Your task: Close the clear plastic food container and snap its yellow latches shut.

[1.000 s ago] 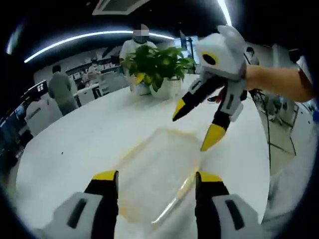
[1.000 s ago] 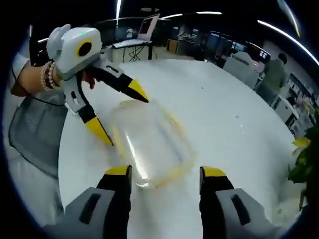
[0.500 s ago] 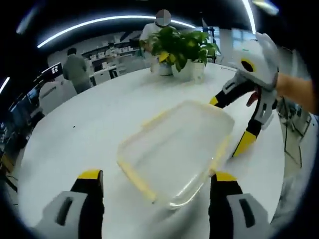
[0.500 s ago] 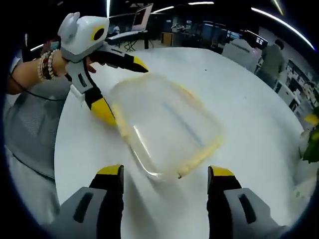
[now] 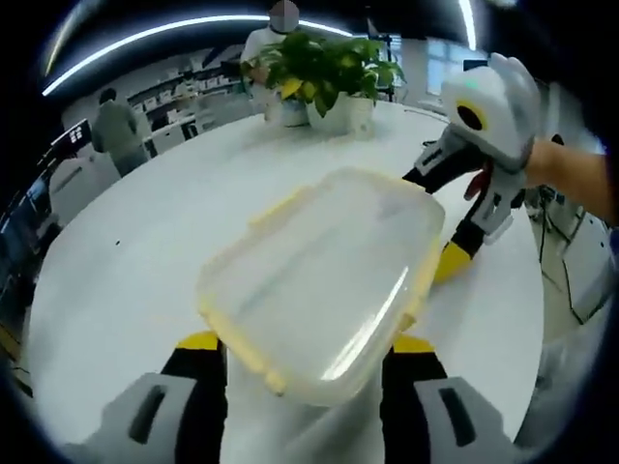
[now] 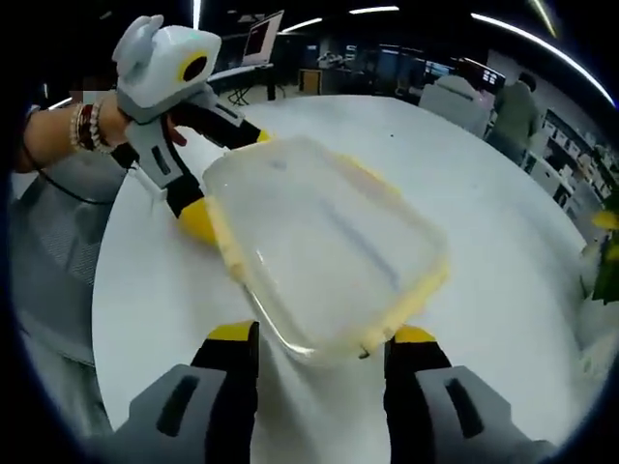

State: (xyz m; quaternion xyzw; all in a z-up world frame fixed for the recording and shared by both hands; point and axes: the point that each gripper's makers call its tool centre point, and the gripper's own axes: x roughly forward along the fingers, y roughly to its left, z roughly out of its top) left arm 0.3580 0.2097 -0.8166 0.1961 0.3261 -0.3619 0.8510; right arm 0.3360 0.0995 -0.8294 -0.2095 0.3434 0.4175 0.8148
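Container [image 5: 324, 275] nearer both grippers, plant [image 5: 324, 68] behind

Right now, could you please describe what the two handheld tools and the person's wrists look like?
Each tool has a rounded white-grey body with a yellow-ringed dark round spot, and black jaws ending in yellow tips. The left tool is held by a hand with red and pale beaded bracelets at the wrist. No bracelet or sleeve shows at the wrist behind the right tool.

Open-plan office: white mtg table [image 5: 145, 242], potted plant [image 5: 324, 72], desks w/ monitors [image 6: 261, 34].
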